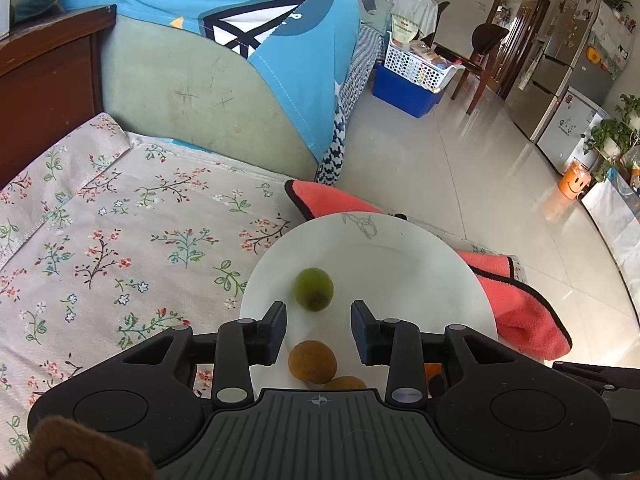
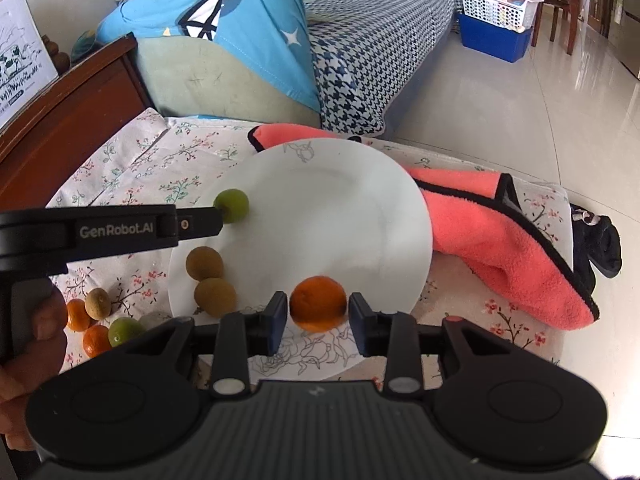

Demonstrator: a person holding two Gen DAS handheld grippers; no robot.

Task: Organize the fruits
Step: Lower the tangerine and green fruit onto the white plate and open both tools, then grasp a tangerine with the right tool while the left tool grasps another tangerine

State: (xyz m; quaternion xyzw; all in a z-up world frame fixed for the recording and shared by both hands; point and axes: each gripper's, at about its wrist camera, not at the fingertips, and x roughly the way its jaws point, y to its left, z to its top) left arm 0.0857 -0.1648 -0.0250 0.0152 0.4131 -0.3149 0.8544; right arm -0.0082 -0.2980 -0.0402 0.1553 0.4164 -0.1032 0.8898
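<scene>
Orange fruit [image 2: 318, 303] sits between the right tool [image 2: 318, 312] pads, not clearly clamped; it may roll off the plate [image 2: 360, 200]. Left tool [image 1: 319, 328] gapes empty.

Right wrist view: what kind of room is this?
Probably a home living room: a sofa with a blue cushion, a fridge farther back, and a floral tablecloth under the fruit plate.

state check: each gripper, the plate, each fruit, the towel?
left gripper: open, holding nothing, above plate
right gripper: jaws around orange, contact unclear
orange: between right jaws, over plate's near rim
white plate: flat on floral cloth
green fruit: on plate
two brown fruits: on plate, left edge
loose fruits: off plate, on cloth
pink towel: crumpled beside plate
</scene>
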